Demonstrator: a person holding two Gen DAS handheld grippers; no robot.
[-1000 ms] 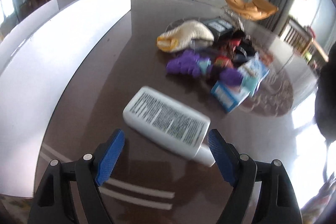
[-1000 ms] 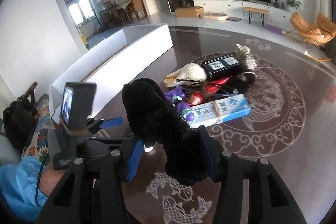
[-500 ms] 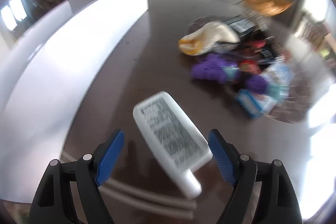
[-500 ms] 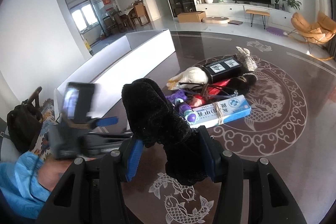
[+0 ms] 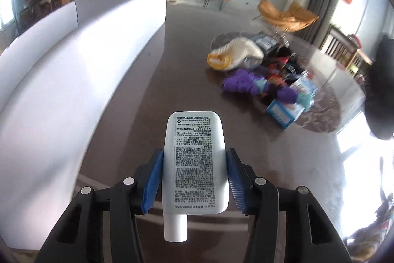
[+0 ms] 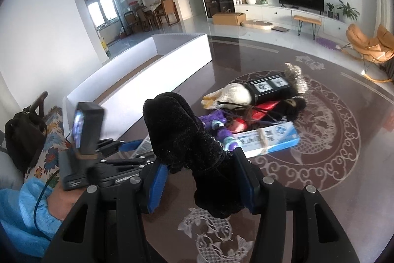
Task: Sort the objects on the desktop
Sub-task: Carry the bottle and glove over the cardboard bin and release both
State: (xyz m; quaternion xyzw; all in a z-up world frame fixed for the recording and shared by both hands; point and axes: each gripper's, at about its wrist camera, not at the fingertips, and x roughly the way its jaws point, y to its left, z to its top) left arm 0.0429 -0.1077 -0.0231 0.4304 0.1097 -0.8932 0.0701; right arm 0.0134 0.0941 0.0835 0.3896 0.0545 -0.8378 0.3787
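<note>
My left gripper [image 5: 194, 179] is shut on a white tube [image 5: 194, 162] with printed text, cap toward the camera, its blue pads pressed against both sides. My right gripper [image 6: 202, 181] is shut on a black fuzzy glove [image 6: 189, 142], held above the dark table [image 6: 332, 213]. The left gripper shows in the right wrist view [image 6: 123, 147] at the left. A pile of objects [image 5: 261, 75] lies ahead on the table: a white and yellow glove [image 6: 231, 95], purple items [image 5: 243, 84], a blue toothpaste box [image 6: 268, 137], a black case [image 6: 268, 88].
A long white storage box [image 5: 81, 61] runs along the left side of the table; it also shows in the right wrist view [image 6: 157, 75]. The person's blue sleeve [image 6: 27, 213] is at lower left. A black bag [image 6: 22, 137] sits beyond the table edge.
My left gripper has closed on the white tube, which turned from lying slantwise between open fingers to straight between them. The right gripper still holds the black glove.
</note>
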